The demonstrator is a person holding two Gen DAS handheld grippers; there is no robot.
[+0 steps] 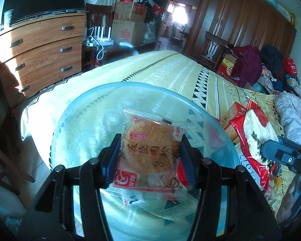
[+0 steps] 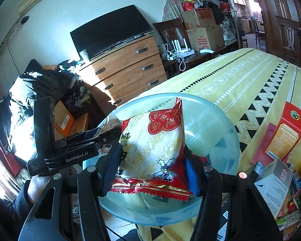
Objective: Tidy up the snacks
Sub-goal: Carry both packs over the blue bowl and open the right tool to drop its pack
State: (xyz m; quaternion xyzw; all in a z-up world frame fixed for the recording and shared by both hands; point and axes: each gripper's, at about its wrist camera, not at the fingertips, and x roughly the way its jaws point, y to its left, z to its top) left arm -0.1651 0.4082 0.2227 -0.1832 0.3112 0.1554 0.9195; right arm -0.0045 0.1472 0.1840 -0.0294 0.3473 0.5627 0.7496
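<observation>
Left gripper (image 1: 149, 160) clenching a clear-wrapped round pastry (image 1: 150, 150) by its two side edges, blue pads (image 1: 110, 160) pressing against the wrapper, pastry standing upright over the translucent blue bowl (image 1: 86, 120). Bowl resting on the bed (image 1: 170, 74), near its foot edge, the yellow patterned bedspread showing through the plastic. Right gripper (image 2: 152, 160) grasping a red-and-white snack bag (image 2: 154, 146) between its fingers, the bag's crimped bottom seam pointing toward the camera and its upper corner leaning over the same bowl (image 2: 210, 124). In the right wrist view, left gripper body (image 2: 70, 150) appearing at the left of the bowl, held level, lettering reading "GenRobot.AI" on its side. In the left wrist view, right gripper (image 1: 281, 154) appearing at the right edge with the snack bag (image 1: 250, 130) extending from it beside the bowl rim. Lying on the bedspread to the right of the bowl: an orange-red carton (image 2: 285, 130) standing tilted, a grey-white box (image 2: 273, 184) just beside it, and further mixed packets (image 2: 291, 210) near the frame edge, too small to identify. Standing beyond the foot of the bed: a wooden chest of drawers (image 2: 126, 68) carrying a dark flat screen (image 2: 110, 30), and stacked cardboard boxes (image 2: 202, 26) further right.
</observation>
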